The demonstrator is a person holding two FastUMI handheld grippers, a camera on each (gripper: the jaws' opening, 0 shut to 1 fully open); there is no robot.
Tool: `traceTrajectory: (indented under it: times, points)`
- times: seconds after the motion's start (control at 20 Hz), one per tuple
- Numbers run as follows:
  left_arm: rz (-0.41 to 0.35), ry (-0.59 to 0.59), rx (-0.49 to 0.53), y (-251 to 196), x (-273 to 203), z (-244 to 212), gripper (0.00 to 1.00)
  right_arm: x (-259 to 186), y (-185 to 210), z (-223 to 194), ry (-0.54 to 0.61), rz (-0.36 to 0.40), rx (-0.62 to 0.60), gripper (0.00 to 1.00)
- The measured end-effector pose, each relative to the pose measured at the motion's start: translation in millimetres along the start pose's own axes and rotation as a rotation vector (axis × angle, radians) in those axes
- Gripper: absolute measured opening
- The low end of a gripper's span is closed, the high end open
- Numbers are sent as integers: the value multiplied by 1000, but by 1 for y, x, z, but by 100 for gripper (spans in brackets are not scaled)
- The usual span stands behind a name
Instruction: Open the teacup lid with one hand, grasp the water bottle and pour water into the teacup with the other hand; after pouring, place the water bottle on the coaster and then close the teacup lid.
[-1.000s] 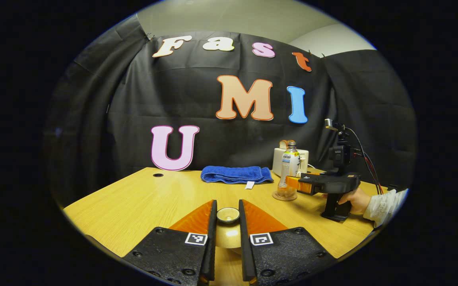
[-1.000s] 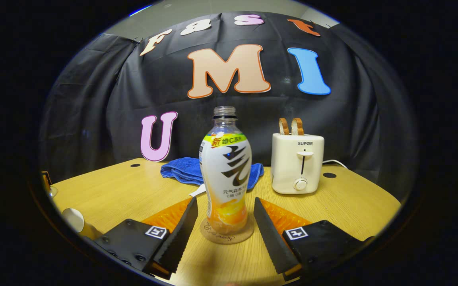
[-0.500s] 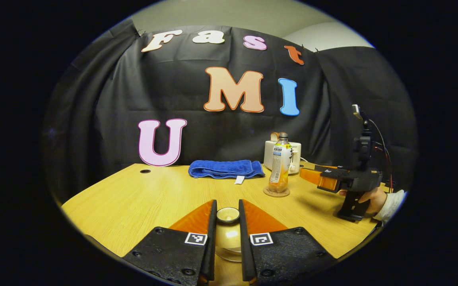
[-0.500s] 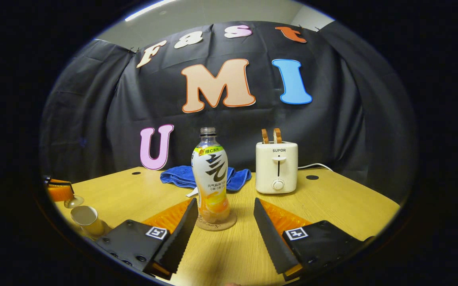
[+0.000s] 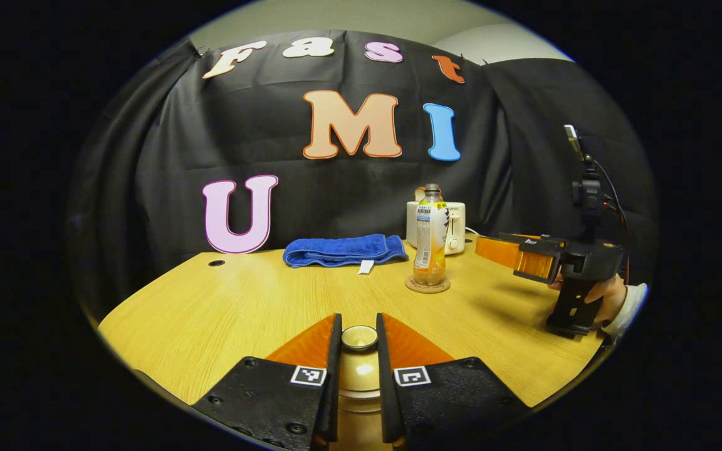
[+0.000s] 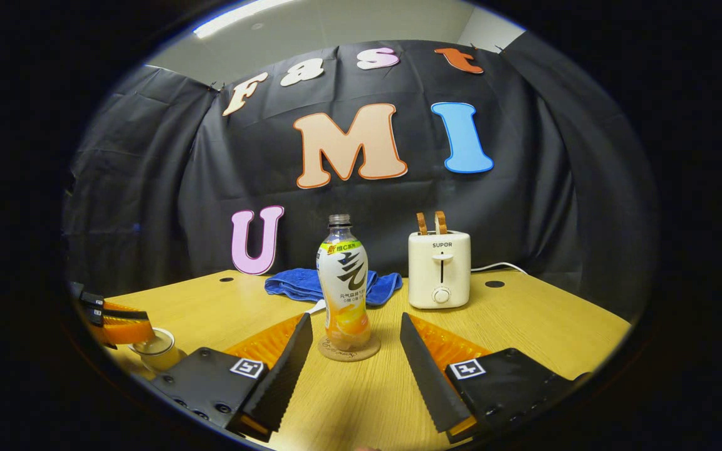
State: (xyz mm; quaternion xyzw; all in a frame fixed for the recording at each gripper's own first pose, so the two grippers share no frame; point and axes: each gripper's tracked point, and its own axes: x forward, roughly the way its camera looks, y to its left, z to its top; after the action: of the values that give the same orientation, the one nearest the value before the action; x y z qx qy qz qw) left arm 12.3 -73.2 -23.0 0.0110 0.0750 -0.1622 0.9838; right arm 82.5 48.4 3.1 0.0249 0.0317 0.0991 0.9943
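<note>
A: At bottom centre of the left gripper view, our left gripper [image 5: 358,369] pinches the teacup lid [image 5: 359,338] by its small knob; it looks glazed, slippery and breakable.

B: Our right gripper [image 6: 351,369] gapes empty; the water bottle [image 6: 343,288] stands mid-frame on its coaster [image 6: 348,349].
</note>
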Motion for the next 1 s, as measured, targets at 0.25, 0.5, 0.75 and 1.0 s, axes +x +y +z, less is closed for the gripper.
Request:
traceTrajectory:
  times: [0.25,0.5,0.75,1.0]
  points:
    - [28,-4,10,3,1,-2,34,-11,6,1,1,10,11,87]
    - [102,-59,5,17,-12,7,92,-37,6,0,2,-12,35,87]
    - [144,-101,-16,21,-25,11,91,-74,8,-3,-12,-68,-6,94]
    - [153,-120,-21,17,-30,10,94,-104,17,-6,-34,-96,-68,88]
